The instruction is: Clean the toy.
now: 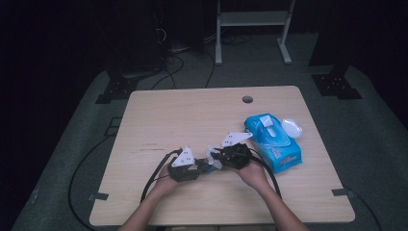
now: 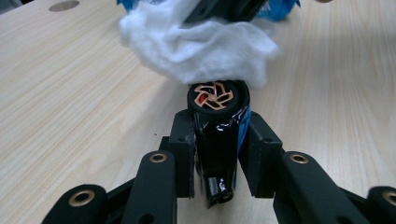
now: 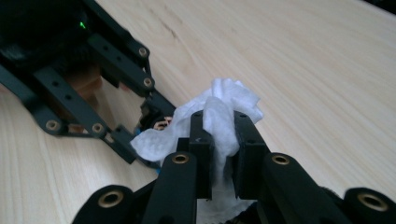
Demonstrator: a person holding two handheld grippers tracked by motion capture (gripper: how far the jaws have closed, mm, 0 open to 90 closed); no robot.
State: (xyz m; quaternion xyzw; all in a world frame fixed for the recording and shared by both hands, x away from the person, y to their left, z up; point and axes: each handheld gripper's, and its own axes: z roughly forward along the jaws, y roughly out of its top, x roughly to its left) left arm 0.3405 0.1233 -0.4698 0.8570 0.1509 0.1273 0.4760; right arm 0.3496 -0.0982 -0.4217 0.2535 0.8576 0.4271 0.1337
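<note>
We are wiping a toy car with a white wipe near the tabletop's front edge.

Our left gripper (image 2: 219, 154) is clamping a small black toy car (image 2: 217, 140), its wheel (image 2: 215, 97) facing outward. Our right gripper (image 3: 219, 140) is pinching a crumpled white wipe (image 3: 224, 109), pressing it against the car's wheel end. A blue wipes pack (image 1: 274, 139) is lying toward the tabletop's (image 1: 192, 115) right edge, just beyond the right gripper.
</note>
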